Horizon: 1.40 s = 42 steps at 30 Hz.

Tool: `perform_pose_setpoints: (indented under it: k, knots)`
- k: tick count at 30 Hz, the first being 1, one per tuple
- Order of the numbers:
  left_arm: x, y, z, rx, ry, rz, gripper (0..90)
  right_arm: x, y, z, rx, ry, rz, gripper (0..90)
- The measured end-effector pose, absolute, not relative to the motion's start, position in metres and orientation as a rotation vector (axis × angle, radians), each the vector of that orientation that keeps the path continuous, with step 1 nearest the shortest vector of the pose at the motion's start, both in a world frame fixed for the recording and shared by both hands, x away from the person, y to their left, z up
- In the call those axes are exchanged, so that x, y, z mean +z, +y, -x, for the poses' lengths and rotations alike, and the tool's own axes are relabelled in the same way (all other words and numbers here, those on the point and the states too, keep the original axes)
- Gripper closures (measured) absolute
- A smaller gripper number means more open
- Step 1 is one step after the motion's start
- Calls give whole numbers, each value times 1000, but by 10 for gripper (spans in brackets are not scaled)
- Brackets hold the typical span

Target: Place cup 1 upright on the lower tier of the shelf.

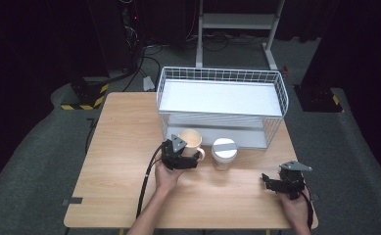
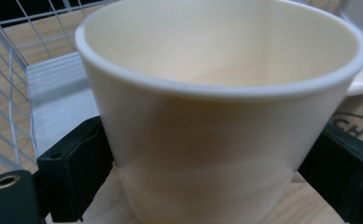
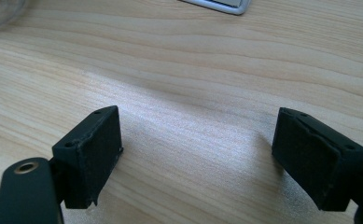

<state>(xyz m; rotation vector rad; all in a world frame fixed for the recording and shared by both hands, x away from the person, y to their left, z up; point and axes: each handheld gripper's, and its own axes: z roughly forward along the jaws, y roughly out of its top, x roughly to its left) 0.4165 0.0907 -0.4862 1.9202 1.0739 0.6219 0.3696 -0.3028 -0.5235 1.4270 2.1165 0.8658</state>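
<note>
One cream cup (image 1: 190, 140) clamped in left gripper (image 1: 188, 159) fingers; right gripper (image 1: 271, 183) fingers open, empty.

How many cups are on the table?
2: a cream mug between the left gripper's pads, in front of the wire rack, and a lidded cup just right of it.

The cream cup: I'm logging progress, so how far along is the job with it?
Done: the left hand-held gripper has the cream cup between its jaws, both pads against its sides. In hand: the cup, at the front of the wire rack, beside the lidded container. Left: probably setting it in the rack; both shelves look bare. The right hand-held gripper is open over the table.
</note>
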Motion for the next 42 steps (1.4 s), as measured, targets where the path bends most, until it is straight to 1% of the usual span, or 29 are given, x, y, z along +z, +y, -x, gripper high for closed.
perform_pose_setpoints:
  k: [3, 12, 18, 24, 33, 42]
  knots:
    - [-489, 89, -424, 649, 1072, -1940, 86, -523, -303, -370, 866, 2116, -1427, 158]
    - [-491, 89, -439, 655, 1115, -1853, 86, -523, -303, -370, 866, 2117, -1426, 158]
    - [-492, 92, -449, 676, 1133, -1882, 87, -523, -302, -370, 869, 2114, -1432, 158]
    - [-493, 88, -454, 669, 1140, -1845, 87, -523, -302, -370, 869, 2114, -1432, 158]
    - [-501, 89, -461, 664, 1170, -1847, 87, -523, -302, -370, 869, 2114, -1432, 158]
    - [-502, 89, -463, 664, 1175, -1837, 87, -523, -302, -370, 869, 2114, -1431, 159]
